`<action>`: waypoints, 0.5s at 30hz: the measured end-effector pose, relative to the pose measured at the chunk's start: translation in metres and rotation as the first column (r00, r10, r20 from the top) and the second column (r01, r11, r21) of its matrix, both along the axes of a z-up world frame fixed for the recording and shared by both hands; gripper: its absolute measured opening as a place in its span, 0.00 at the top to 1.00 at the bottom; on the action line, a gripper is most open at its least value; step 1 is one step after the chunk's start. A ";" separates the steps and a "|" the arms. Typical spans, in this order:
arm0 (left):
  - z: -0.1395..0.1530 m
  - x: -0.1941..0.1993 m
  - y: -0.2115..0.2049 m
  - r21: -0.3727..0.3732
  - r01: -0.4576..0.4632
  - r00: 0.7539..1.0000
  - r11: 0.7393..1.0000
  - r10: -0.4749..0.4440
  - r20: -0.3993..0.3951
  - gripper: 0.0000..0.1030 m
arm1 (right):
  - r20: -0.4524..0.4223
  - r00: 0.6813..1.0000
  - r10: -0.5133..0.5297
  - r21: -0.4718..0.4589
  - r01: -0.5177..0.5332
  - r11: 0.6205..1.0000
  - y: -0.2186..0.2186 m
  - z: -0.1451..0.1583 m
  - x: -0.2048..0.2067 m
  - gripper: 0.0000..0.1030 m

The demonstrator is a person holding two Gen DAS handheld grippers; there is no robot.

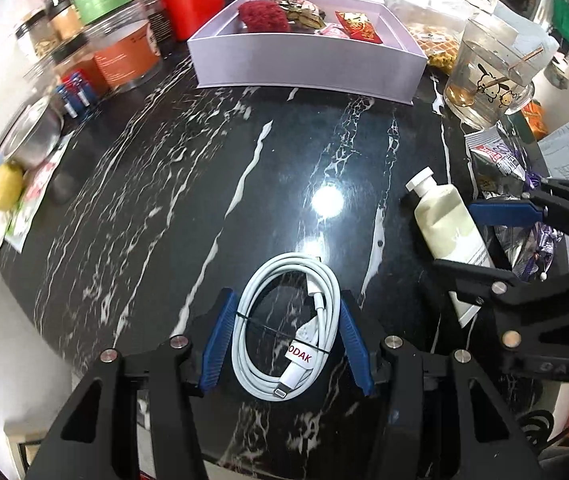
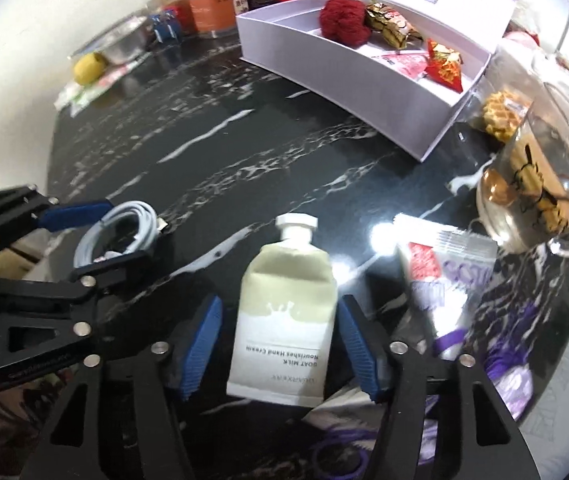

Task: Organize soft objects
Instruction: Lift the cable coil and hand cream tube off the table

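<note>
White coiled cable (image 1: pixel 286 330) tied by black band, cream hand-cream tube (image 2: pixel 286 316)

Between the left claw's pads, the white cable (image 1: pixel 286 334) bore a tag reading "ODAK" in red; between the right claw's pads, the cream tube (image 2: pixel 284 320) read "GOAT MILK Nourishes Hand Cream", upside down

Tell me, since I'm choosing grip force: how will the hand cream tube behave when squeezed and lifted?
The hand cream tube looks soft-walled and creased, so it will probably dent between the right gripper pads. Its glossy skin may slip. The capped end probably droops little, being short.
</note>
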State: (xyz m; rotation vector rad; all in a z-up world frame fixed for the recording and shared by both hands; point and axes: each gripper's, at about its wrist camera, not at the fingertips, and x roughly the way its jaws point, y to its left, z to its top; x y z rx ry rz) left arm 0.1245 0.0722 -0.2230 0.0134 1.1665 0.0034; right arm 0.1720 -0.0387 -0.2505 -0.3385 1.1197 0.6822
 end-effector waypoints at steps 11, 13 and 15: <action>0.002 -0.007 -0.001 0.006 -0.063 0.998 0.998 0.063 0.005 0.50 | 0.028 1.000 0.006 -0.024 -0.005 1.000 0.003 -0.007 -0.008 0.34; 0.002 -0.007 0.002 0.010 -0.072 0.997 0.997 0.072 0.003 0.50 | 0.033 0.999 0.002 -0.021 -0.001 1.000 0.006 -0.008 -0.010 0.30; 0.001 -0.007 0.004 0.016 -0.078 0.997 0.997 0.078 0.001 0.50 | 0.049 0.999 0.007 -0.035 -0.005 0.999 0.011 -0.009 -0.013 0.29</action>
